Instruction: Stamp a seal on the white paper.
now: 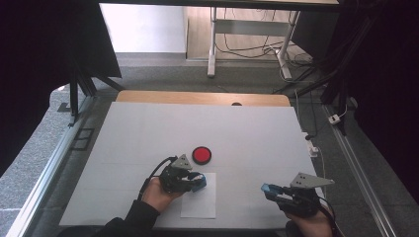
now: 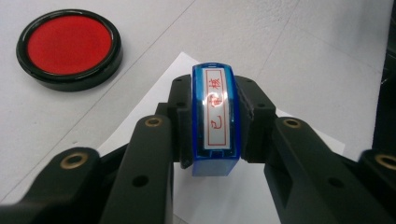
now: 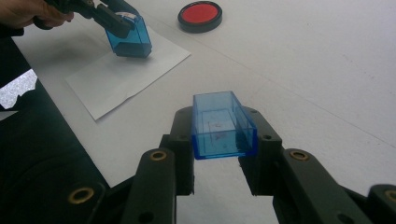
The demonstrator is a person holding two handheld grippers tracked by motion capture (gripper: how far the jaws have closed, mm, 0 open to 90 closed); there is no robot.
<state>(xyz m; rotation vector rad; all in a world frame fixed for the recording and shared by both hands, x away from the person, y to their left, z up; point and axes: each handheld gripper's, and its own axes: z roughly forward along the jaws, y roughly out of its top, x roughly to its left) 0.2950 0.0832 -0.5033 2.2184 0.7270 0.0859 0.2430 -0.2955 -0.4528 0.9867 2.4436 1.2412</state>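
My left gripper point(image 2: 215, 125) is shut on a blue stamp point(image 2: 215, 119) with a white label bearing red characters; its base rests on a white sheet of paper point(image 2: 303, 135). From above, that stamp point(image 1: 199, 181) sits at the sheet's point(image 1: 200, 202) upper left. A round red ink pad point(image 1: 201, 155) in a black case lies just beyond the paper. My right gripper point(image 3: 223, 133) is shut on a clear blue stamp cap point(image 3: 222, 125), held above the table at the front right point(image 1: 271, 189). In the right gripper view the stamp point(image 3: 128, 37) stands on the paper point(image 3: 126, 74).
The white table top point(image 1: 148, 133) has a wooden strip along its far edge point(image 1: 202, 97). The ink pad point(image 2: 69, 49) is left of the stamp in the left gripper view, and far off as ink pad point(image 3: 200, 15) in the right gripper view. Desk legs and cables lie beyond.
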